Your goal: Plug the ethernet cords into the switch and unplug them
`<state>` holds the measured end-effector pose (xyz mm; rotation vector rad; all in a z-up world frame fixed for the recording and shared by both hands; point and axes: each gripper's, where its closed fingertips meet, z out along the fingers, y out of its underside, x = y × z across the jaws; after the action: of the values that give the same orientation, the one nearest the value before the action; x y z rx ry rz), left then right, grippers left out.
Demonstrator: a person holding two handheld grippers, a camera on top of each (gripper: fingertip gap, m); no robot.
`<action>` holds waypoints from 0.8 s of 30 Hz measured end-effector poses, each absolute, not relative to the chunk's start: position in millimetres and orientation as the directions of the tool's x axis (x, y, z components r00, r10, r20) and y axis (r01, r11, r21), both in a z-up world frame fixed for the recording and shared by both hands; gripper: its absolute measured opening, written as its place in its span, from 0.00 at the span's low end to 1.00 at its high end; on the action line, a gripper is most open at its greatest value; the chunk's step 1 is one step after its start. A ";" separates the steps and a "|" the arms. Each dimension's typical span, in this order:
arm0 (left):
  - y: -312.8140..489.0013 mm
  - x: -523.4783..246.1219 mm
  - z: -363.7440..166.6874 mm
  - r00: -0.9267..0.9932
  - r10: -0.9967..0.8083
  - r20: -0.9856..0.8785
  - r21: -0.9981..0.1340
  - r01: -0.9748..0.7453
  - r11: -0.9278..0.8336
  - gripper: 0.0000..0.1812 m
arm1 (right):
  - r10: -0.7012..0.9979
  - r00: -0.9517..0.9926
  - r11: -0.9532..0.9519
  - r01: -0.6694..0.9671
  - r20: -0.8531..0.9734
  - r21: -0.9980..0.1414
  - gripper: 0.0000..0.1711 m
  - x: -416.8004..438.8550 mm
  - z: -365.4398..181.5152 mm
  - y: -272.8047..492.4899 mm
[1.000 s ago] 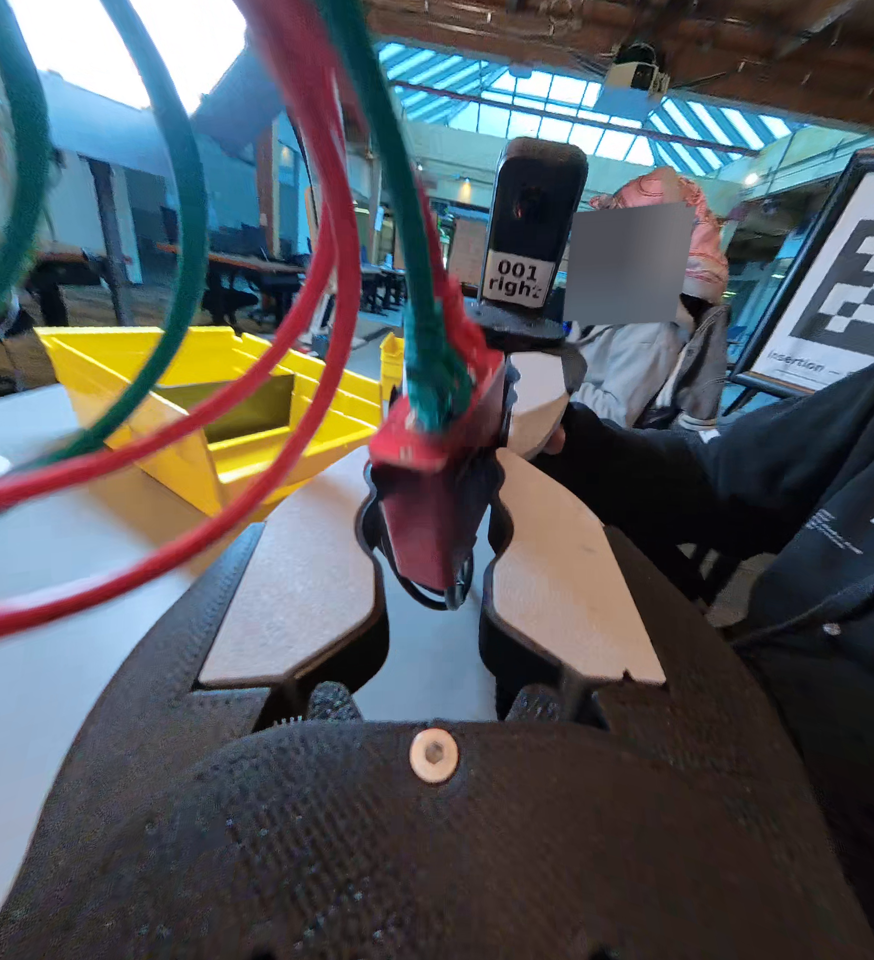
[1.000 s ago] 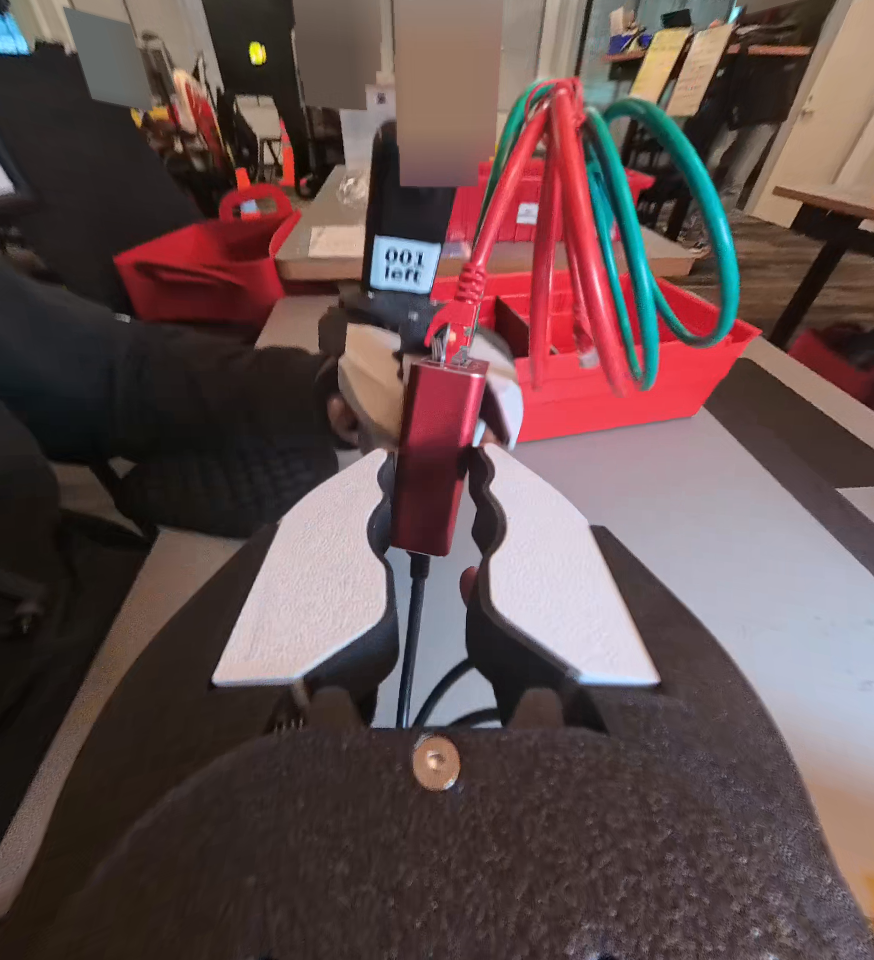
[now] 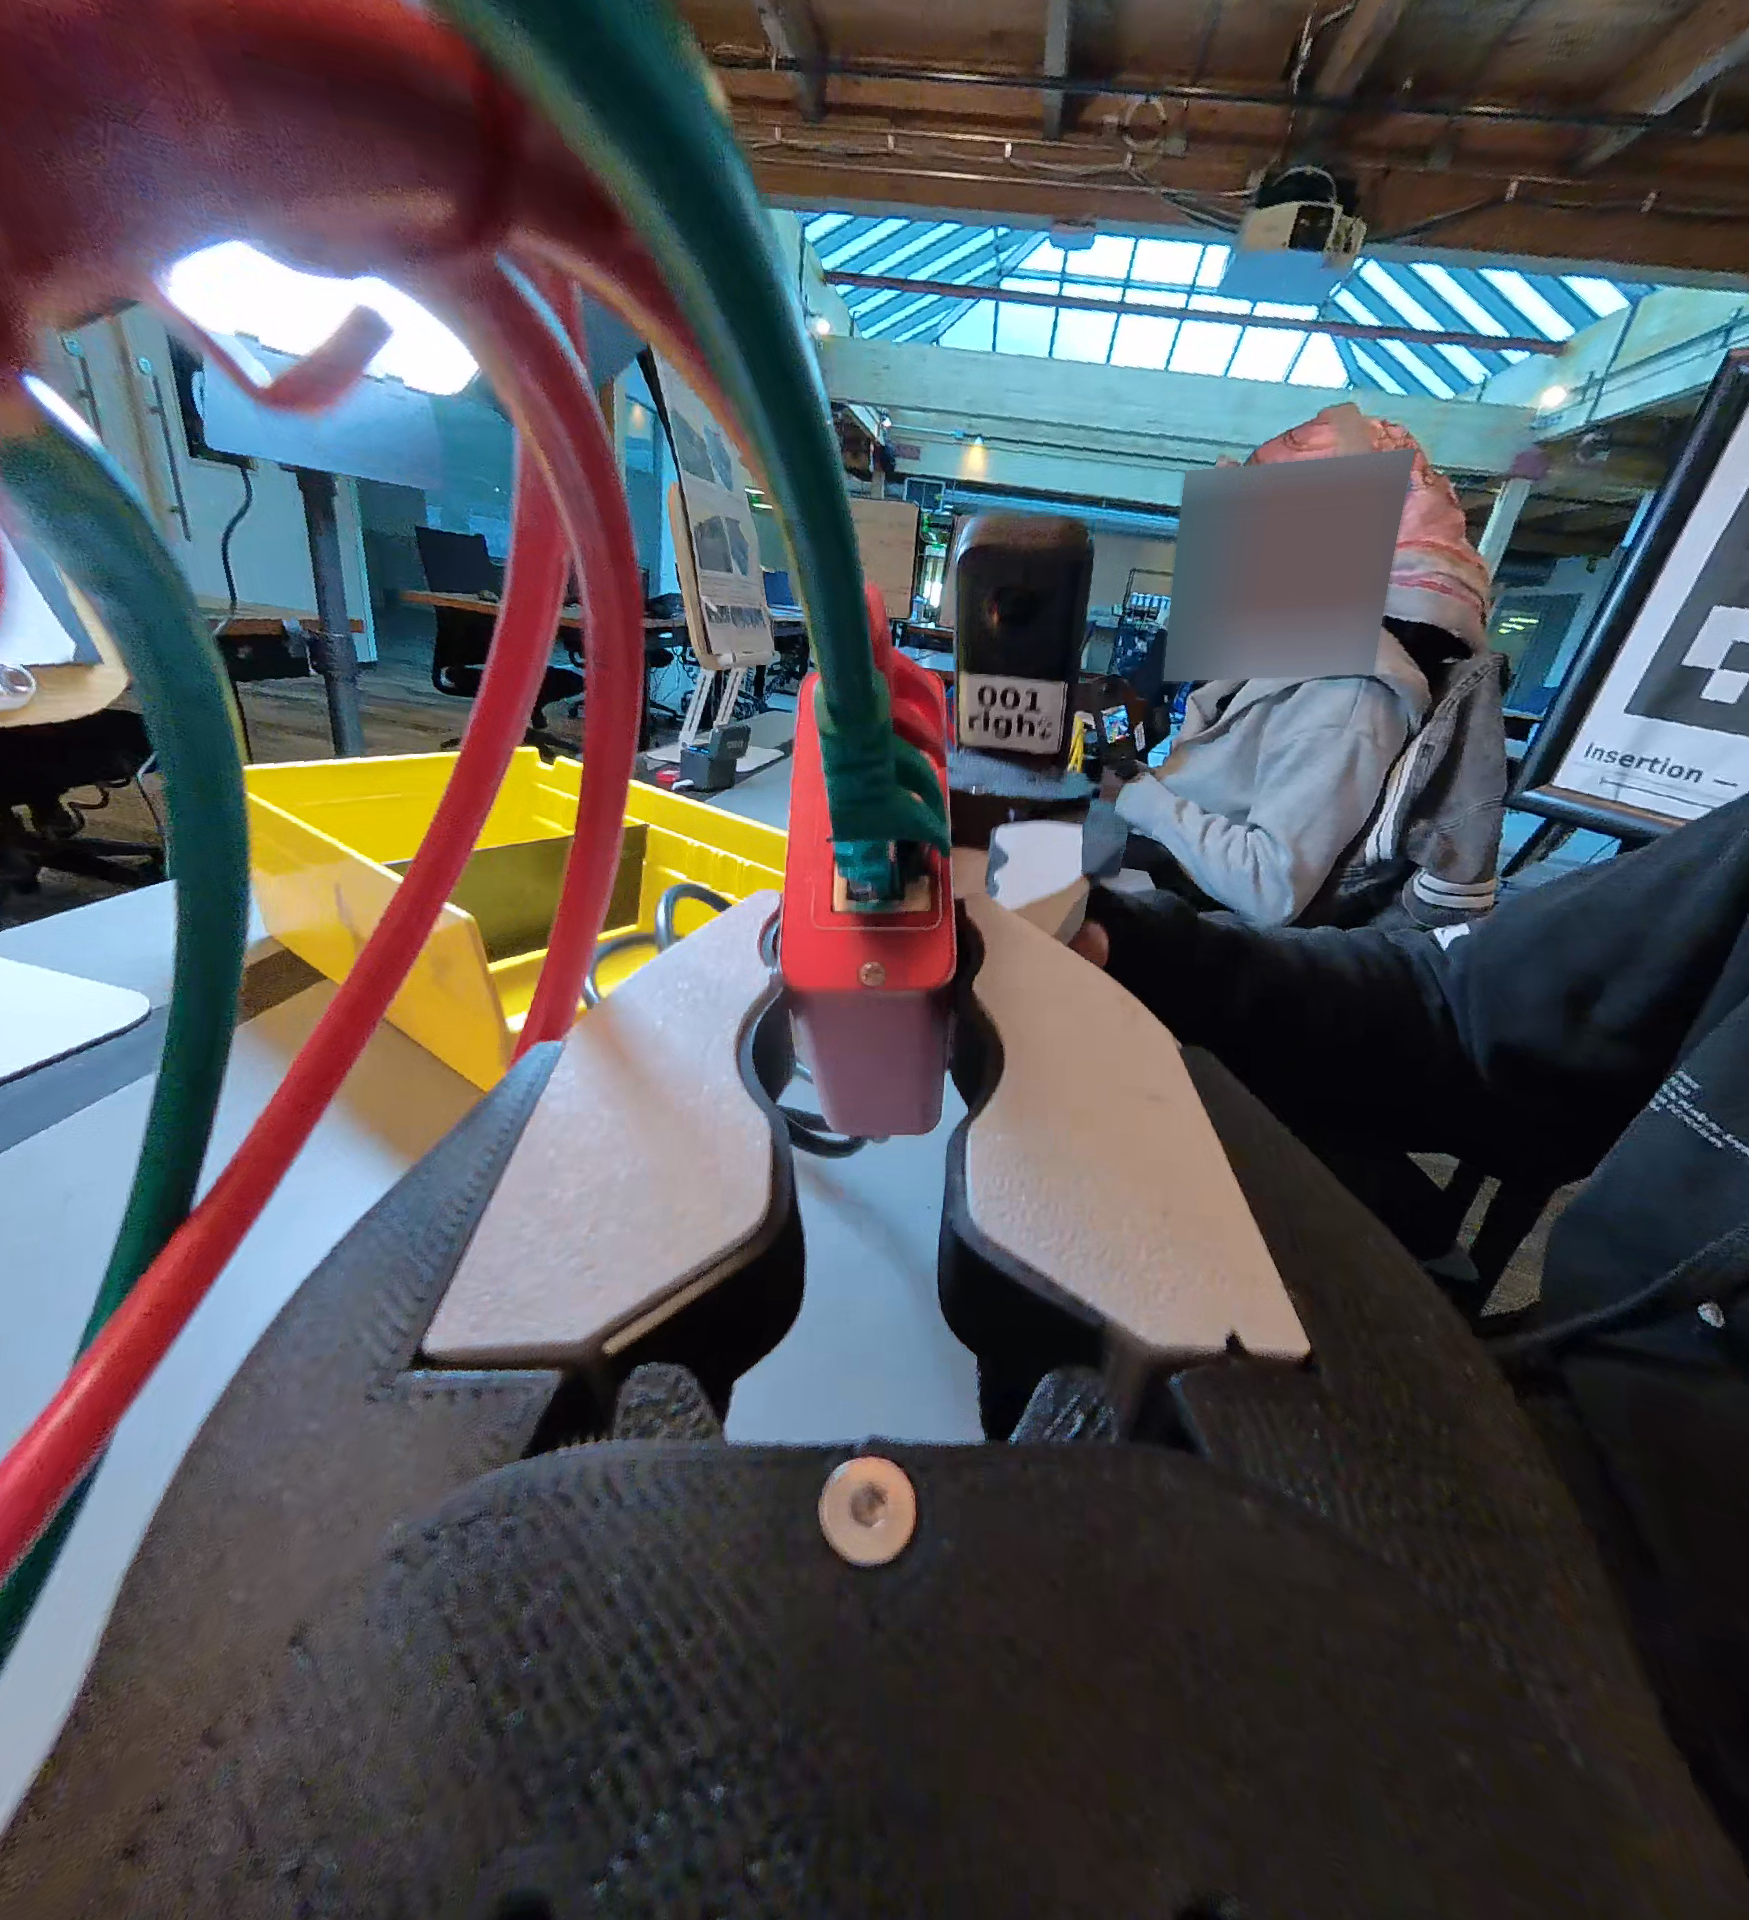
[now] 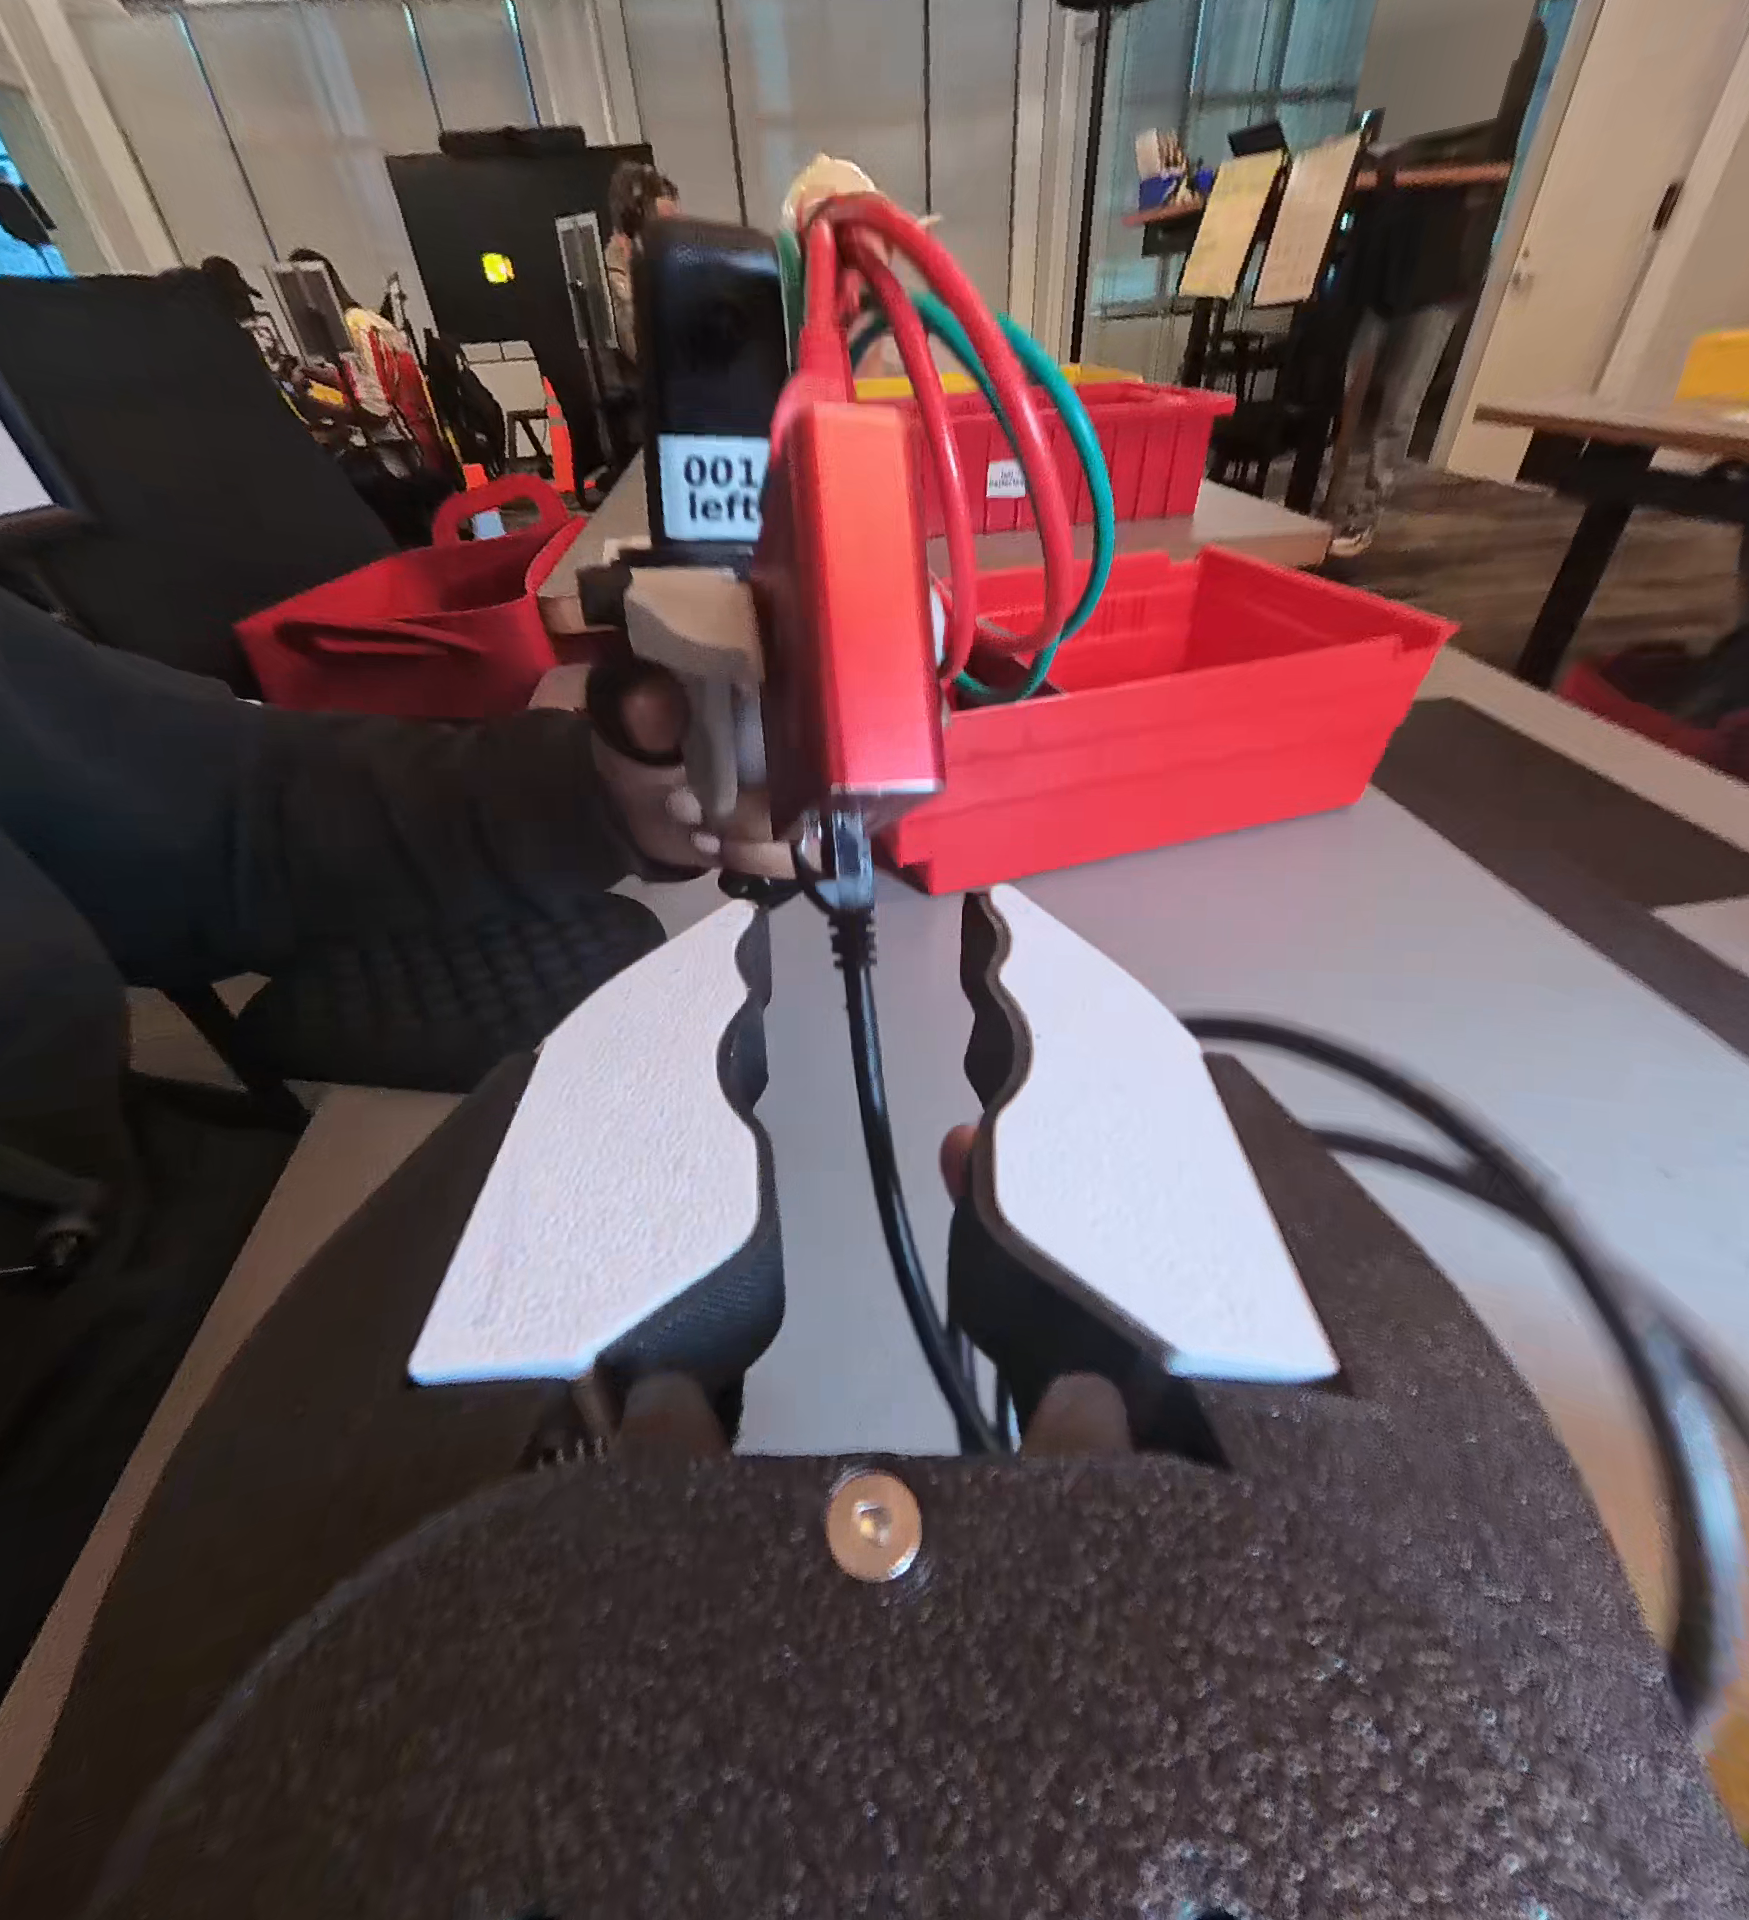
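The red switch stands upright between the fingers of my left gripper, which is shut on its lower body. A green ethernet cord is plugged into its top port. Red cords loop up past the camera. In the right wrist view the switch hangs in the left gripper, just beyond my right gripper. The right gripper is open and holds nothing. The switch's black cable runs down between its fingers. The red cords and green cord loop behind the switch.
A yellow bin stands on the grey table to the left. A red bin and a red soft basket stand behind the switch. A framed sign stands at the right. A seated person is beyond the table. The gap from one gripper's tips to the other's is roughly 5 cm.
My right gripper has opened, let go of the switch and drawn back. The left gripper now holds the switch alone and more upright. The cord loops have swung closer to the left camera.
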<state>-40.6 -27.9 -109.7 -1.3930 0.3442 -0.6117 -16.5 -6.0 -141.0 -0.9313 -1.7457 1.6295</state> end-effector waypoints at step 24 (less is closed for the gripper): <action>-28.0 -29.6 -110.7 0.773 -0.615 0.159 -0.971 0.234 0.044 0.15 | 0.715 -0.664 -0.166 0.139 -0.217 -0.976 0.10 -23.1 -146.2 -33.0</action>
<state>-29.6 -28.0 -110.7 -1.3837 0.3393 -0.6680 -23.1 -33.0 -146.2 -0.9729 -1.6933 1.8845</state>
